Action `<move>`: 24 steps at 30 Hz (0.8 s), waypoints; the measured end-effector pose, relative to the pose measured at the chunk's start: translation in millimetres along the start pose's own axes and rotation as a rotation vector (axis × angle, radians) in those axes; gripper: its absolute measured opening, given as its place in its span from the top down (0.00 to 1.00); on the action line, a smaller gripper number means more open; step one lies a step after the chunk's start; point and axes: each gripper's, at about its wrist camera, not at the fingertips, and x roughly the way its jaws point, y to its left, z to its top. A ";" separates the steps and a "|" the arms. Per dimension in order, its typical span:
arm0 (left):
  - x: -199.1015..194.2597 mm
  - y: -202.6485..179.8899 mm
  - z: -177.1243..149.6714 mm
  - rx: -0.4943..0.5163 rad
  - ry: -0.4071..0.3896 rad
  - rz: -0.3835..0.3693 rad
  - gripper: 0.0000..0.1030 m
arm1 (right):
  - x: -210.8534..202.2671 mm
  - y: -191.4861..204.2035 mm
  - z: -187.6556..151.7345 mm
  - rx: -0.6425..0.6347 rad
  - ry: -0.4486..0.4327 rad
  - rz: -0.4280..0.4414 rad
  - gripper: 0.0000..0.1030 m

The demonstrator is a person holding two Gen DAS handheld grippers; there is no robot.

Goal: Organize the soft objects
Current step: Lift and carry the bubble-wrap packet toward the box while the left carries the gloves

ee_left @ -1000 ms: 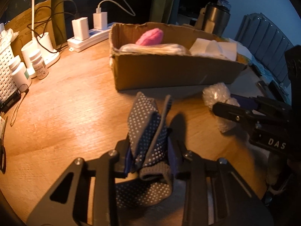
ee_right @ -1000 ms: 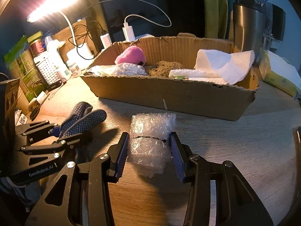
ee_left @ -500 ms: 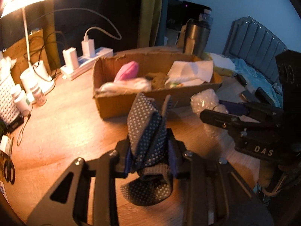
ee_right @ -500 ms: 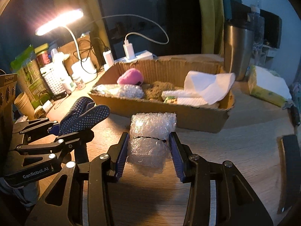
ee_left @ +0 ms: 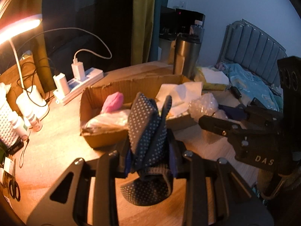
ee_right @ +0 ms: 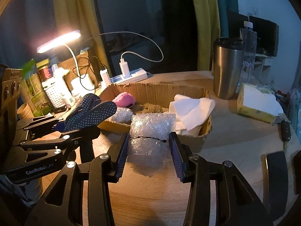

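Note:
My left gripper [ee_left: 148, 150] is shut on a dark blue dotted glove [ee_left: 146, 128] and holds it above the wooden table, in front of the cardboard box [ee_left: 97, 141]. My right gripper [ee_right: 148, 146] is shut on a roll of bubble wrap [ee_right: 150, 131], lifted near the box's front wall [ee_right: 193, 141]. The glove also shows in the right wrist view [ee_right: 90, 113], and the bubble wrap in the left wrist view [ee_left: 203, 105]. The box holds a pink soft item [ee_right: 124, 99], a white knitted piece [ee_right: 123, 113] and white tissue [ee_right: 191, 109].
A steel tumbler [ee_right: 227, 71] and a plastic bottle [ee_right: 248, 56] stand behind the box. A tissue pack [ee_right: 257, 103] lies at right. A power strip [ee_right: 129, 75], lit desk lamp [ee_right: 58, 41], small bottles [ee_left: 33, 120] and a white basket [ee_left: 5, 124] crowd the left.
Both grippers have risen with their loads, the glove and the bubble wrap, and now look down into the box from higher up.

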 end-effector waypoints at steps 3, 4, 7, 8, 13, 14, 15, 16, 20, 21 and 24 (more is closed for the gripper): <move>3.2 -4.6 9.0 0.007 -0.007 0.000 0.69 | -2.7 -6.3 4.4 -0.001 -0.013 0.003 0.56; 5.0 -6.1 13.0 0.009 -0.010 0.001 0.69 | -3.4 -8.9 6.3 0.000 -0.018 0.004 0.56; 8.8 -9.0 21.7 0.012 -0.018 0.003 0.69 | -4.1 -17.5 11.7 0.004 -0.029 0.004 0.56; 10.5 -10.0 24.6 0.012 -0.020 0.003 0.69 | -4.0 -20.3 13.4 0.006 -0.032 0.005 0.56; 21.8 -15.7 39.4 0.015 -0.027 0.005 0.69 | -2.5 -34.0 20.8 0.011 -0.042 0.009 0.56; 25.1 -17.1 42.1 0.016 -0.026 0.007 0.69 | -2.3 -37.5 22.2 0.012 -0.045 0.010 0.56; 27.9 -18.4 43.8 0.017 -0.025 0.007 0.69 | -2.0 -40.2 23.3 0.013 -0.046 0.011 0.56; 31.0 -19.9 46.0 0.018 -0.024 0.008 0.69 | -1.3 -43.6 24.6 0.015 -0.049 0.012 0.56; 42.4 -24.4 52.1 0.014 -0.018 0.010 0.69 | 2.7 -54.5 28.1 0.021 -0.052 0.022 0.56; 45.6 -25.3 53.5 0.013 -0.016 0.011 0.69 | 3.6 -56.6 29.1 0.022 -0.052 0.024 0.56; 55.6 -28.0 57.4 0.009 -0.008 0.015 0.69 | 6.1 -63.7 31.3 0.026 -0.054 0.030 0.56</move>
